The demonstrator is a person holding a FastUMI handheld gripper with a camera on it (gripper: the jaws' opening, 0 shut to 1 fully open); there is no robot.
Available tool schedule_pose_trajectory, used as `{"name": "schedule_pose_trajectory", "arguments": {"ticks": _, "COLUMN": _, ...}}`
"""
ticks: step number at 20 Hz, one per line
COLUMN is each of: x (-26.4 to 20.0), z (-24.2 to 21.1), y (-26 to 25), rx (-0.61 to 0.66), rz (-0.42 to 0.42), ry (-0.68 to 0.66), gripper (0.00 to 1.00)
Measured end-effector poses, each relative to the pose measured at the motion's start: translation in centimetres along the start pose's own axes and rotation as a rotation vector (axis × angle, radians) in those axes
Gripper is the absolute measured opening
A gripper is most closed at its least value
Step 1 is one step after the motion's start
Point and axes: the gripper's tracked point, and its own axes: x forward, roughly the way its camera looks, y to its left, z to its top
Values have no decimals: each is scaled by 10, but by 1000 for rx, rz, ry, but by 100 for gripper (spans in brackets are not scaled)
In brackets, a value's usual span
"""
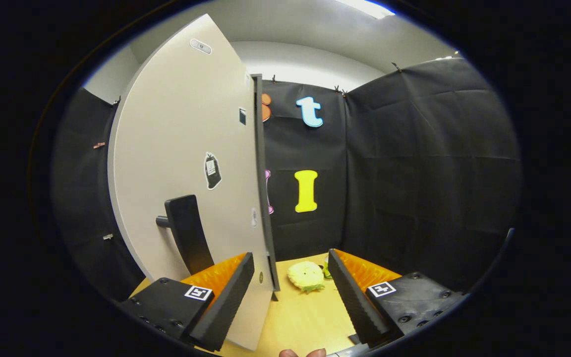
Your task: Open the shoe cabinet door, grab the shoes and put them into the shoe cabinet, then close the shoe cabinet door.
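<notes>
The shoe cabinet door (pixel 186 163), a pale beige panel, stands swung toward me on the left, with its edge (pixel 260 198) facing me. A dark flat handle (pixel 189 233) sticks out from the door face, just beyond my left finger. My gripper (pixel 290 292) is open; the door's lower edge passes between the fingers, close to the left one, and neither finger presses on it. Beyond the fingers a yellow fluffy slipper (pixel 306 276) lies on the wooden tabletop (pixel 305 317), with a small green thing (pixel 326 271) beside it.
Black cloth walls close the booth behind and to the right. A dark sticker (pixel 212 171) is on the door face. A person's fingertips (pixel 303 353) show at the very front, below the gripper.
</notes>
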Motion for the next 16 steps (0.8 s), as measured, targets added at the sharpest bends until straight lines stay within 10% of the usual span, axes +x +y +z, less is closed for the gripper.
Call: {"name": "schedule_pose_trajectory", "arguments": {"ticks": 16, "x": 46, "z": -19, "y": 211, "rx": -17, "rz": 252, "ry": 43, "gripper": 98}}
